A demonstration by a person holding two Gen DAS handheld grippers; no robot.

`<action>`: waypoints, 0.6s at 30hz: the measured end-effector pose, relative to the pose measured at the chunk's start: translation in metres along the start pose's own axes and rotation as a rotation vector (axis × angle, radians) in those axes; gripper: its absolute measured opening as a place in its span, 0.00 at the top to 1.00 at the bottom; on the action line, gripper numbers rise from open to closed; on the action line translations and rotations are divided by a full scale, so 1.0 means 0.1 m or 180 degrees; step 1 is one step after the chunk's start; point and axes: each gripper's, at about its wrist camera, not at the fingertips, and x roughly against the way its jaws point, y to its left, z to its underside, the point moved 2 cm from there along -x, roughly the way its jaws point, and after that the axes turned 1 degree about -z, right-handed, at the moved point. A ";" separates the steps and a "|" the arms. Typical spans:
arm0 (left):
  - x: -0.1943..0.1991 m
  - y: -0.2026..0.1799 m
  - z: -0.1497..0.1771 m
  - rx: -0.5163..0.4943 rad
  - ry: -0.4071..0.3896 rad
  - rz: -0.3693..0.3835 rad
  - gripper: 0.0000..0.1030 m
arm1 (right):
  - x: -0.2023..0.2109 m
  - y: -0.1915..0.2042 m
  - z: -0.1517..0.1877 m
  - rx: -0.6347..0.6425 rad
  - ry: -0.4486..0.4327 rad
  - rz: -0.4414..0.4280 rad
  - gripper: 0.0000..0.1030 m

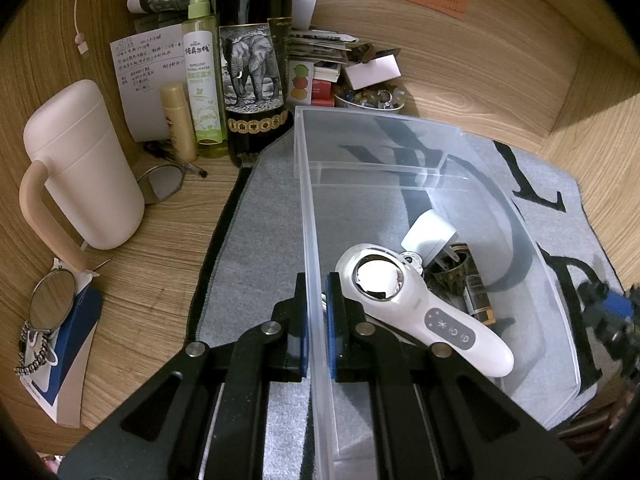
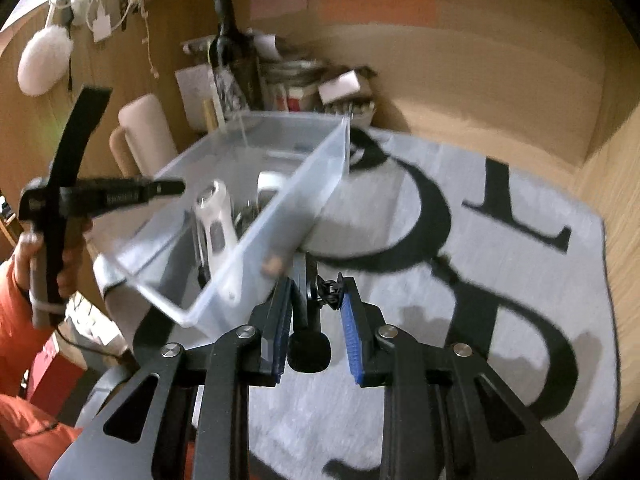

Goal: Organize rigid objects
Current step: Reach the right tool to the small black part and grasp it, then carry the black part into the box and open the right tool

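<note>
Rigid objects are already sitting in the clear plastic bin (image 1: pixel 400 184), which is resting on a grey mat (image 1: pixel 256 216) with black lettering on the wooden table (image 1: pixel 168 240): a white handheld device (image 1: pixel 416 308) is lying across the bin floor, with a white plug-like piece (image 1: pixel 430 234), a dark ornate item (image 1: pixel 456 270) and a small amber bottle (image 1: pixel 478 298) crowding beside it. The left tool (image 1: pixel 318 320) is clamping the bin's near side wall between its pads, apparently steadying it. The right tool (image 2: pixel 316 320) is gripping a small black clamp-like piece with a rounded end (image 2: pixel 310 344); its blue pads are standing close on either side of it just outside the bin's corner, though blur is hiding the exact contact. Judging from this, the sorting is well under way, with several things binned and this black piece probably going in next. Clutter beyond the mat, such as the wine bottle (image 1: pixel 254 60), spray bottle (image 1: pixel 202 80) and pink mug (image 1: pixel 84 164), is standing untouched, and whether it belongs to the job is unclear.
</note>
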 end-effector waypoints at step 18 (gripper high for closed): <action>0.01 -0.03 0.02 -0.0025 -0.0055 0.0024 0.95 | -0.19 0.23 -0.72 0.0213 -0.0347 -0.0248 0.79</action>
